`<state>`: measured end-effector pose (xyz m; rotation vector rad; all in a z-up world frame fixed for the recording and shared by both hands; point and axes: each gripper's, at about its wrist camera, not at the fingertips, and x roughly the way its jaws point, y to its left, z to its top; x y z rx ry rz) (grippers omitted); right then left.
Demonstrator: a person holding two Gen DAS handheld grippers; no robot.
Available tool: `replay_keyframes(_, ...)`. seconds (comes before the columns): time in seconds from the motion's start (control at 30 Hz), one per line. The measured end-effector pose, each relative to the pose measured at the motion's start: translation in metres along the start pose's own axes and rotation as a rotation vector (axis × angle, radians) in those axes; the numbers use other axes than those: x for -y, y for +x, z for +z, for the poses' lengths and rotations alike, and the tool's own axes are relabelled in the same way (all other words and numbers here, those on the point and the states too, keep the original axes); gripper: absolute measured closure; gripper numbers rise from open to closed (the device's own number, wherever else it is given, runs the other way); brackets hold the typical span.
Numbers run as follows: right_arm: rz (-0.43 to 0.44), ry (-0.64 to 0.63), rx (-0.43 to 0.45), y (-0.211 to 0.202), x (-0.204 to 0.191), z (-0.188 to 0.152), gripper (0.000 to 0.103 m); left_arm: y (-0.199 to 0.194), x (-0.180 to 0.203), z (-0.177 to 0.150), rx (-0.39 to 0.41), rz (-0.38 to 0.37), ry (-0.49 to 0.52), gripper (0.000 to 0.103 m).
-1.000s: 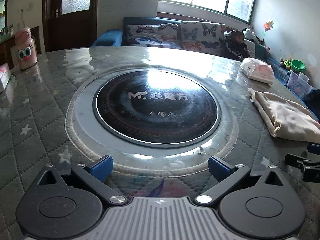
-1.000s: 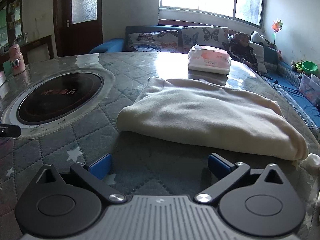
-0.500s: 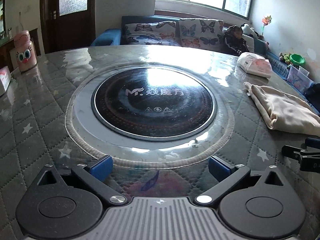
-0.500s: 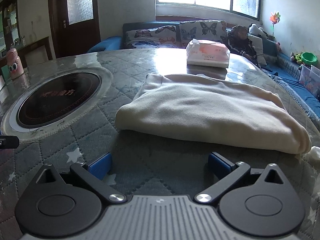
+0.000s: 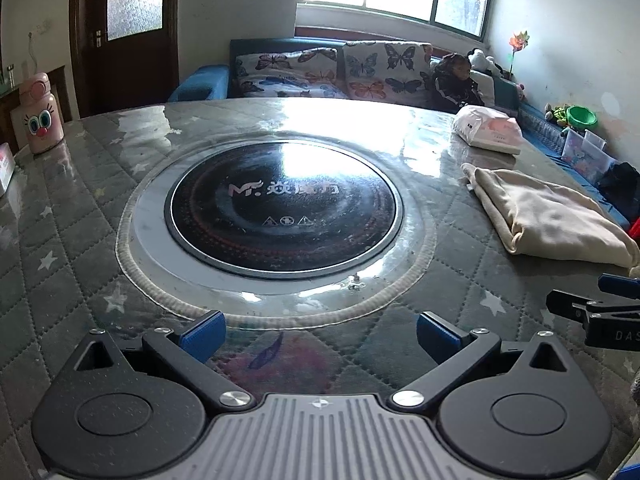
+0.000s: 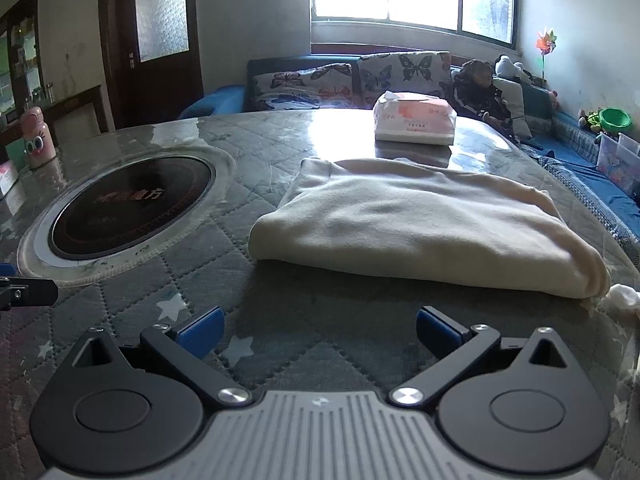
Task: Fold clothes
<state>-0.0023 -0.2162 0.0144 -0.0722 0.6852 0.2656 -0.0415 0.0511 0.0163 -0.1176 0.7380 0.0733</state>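
Left claw (image 5: pixel 320 336): shown wide open, nothing held between its 2 blue-tipped fingers; it is held low over the near edge of the surface, facing the round cooktop
Right claw (image 6: pixel 318 330): shown wide open and empty; it is held low over the quilted cover, just short of the garment's near fold; part of it is also seen at the right edge of the left wrist view
Folded garment (image 6: pixel 428 236): a cream cloth, laid flat in a neat rectangle on the right part of the surface, apart from both claws; its rounded fold is turned toward the right claw
Surface (image 5: pixel 72 240): a grey quilted cover with star marks under a glossy clear sheet
Cooktop (image 5: pixel 282 210): a black round plate set into the middle of the surface, to the left of the garment
Tissue pack (image 6: pixel 414 122): pink and white, placed just beyond the garment's far edge
Pink bottle (image 5: pixel 42 118): stood upright at the far left edge
Sofa (image 6: pixel 320 76): seen behind the surface, with butterfly-print cushions; a person is seated at its right end
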Motion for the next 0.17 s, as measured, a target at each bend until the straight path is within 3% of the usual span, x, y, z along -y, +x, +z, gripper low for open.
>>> replay_keyframes(0.17,-0.004,-0.001,0.012,-0.0062,-0.0013,-0.0018,0.0,-0.0037,0.0046,-0.0003,0.007,-0.008,0.013,0.0)
